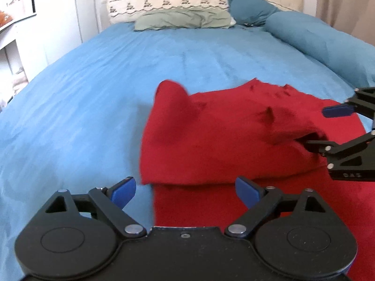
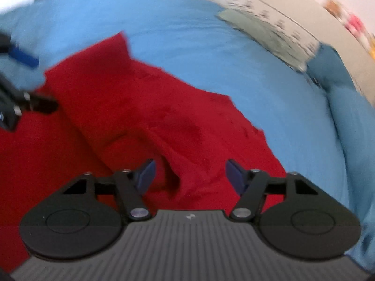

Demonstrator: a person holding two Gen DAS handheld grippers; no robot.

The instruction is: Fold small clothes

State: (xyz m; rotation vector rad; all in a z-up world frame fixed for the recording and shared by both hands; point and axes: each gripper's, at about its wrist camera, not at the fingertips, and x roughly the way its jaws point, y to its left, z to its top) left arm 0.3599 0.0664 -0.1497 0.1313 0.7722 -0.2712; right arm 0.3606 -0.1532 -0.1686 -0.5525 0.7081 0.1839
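Observation:
A red garment (image 1: 222, 135) lies on the blue bedsheet (image 1: 93, 93), its upper half folded over the lower layer. My left gripper (image 1: 185, 192) is open and empty, just above the garment's near left edge. My right gripper (image 2: 189, 175) is open over the garment (image 2: 164, 126), empty. It shows in the left wrist view (image 1: 328, 126) at the garment's right edge, its lower finger against a rumpled fold. The left gripper's fingers (image 2: 23, 57) show at the left edge of the right wrist view.
At the head of the bed lie a cream quilted pillow (image 1: 168, 4), a green pillow (image 1: 182, 20) and a teal bolster (image 1: 316, 39). White furniture (image 1: 46, 23) stands left of the bed.

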